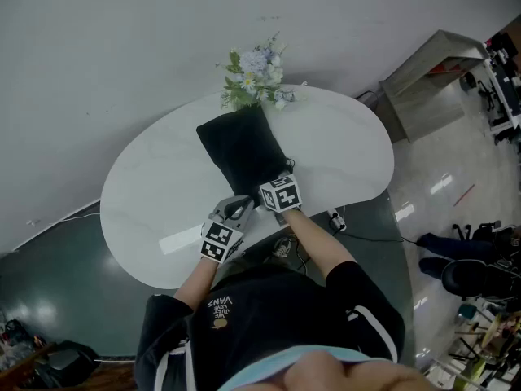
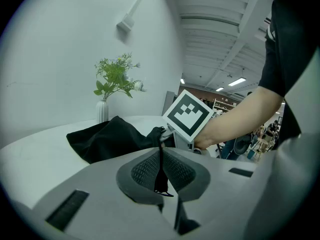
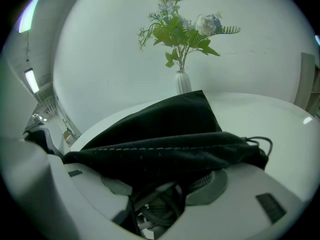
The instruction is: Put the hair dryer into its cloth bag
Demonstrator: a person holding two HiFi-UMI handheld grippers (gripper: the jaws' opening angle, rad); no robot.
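Left gripper (image 2: 161,153) pinches the cloth bag's (image 2: 107,139) drawstring (image 2: 160,170).

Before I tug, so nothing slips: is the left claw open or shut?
Shut: the left claw pinches the black drawstring running from the cloth bag.

White oval table (image 1: 342,149) seen from above. A black cloth bag (image 1: 242,147) lies along its middle and stretches toward 12 o'clock. There a vase of flowers (image 1: 254,76) stands at the far rim, close to the wall (image 1: 122,39), closing that way. Wide bare tabletop lies open at 9 o'clock and at 3 o'clock of the bag. At 6 o'clock the left gripper (image 1: 238,210) and right gripper (image 1: 275,187) crowd the bag's near end, with little room between them.
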